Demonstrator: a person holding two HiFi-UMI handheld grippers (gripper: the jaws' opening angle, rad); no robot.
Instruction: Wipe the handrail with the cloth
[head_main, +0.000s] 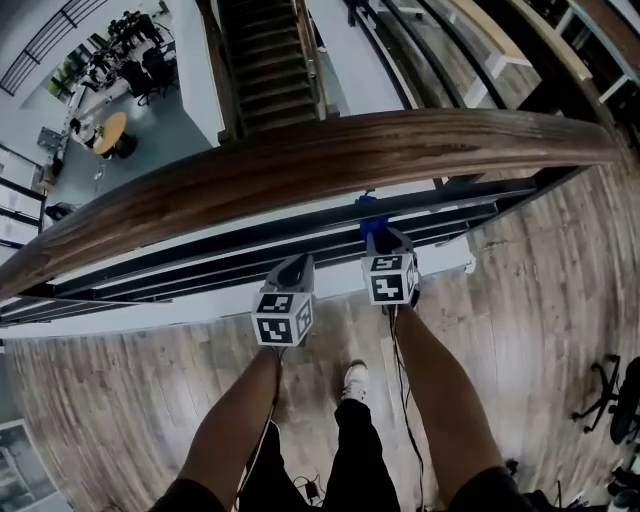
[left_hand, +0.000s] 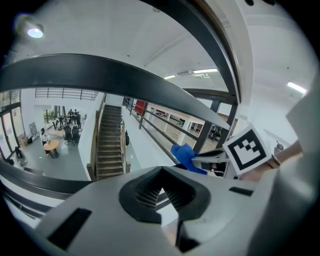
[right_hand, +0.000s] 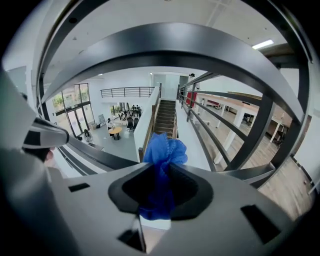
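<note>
A brown wooden handrail (head_main: 300, 160) curves across the head view from lower left to upper right. Both grippers sit below it, on the near side. My right gripper (head_main: 377, 235) is shut on a blue cloth (head_main: 367, 208), whose bunched top pokes up just under the rail. In the right gripper view the cloth (right_hand: 163, 155) fills the gap between the jaws, and the rail (right_hand: 175, 42) arches dark overhead. My left gripper (head_main: 296, 266) hangs to the left, lower, shut with nothing in it. The left gripper view shows the cloth (left_hand: 183, 153) off to the right.
Black lower rails (head_main: 300, 250) run under the handrail. Beyond them a staircase (head_main: 270, 60) drops to a lower floor with a round table (head_main: 108, 132) and people. The person's shoe (head_main: 354, 378) and cables lie on the wood floor. A chair base (head_main: 605, 395) stands at right.
</note>
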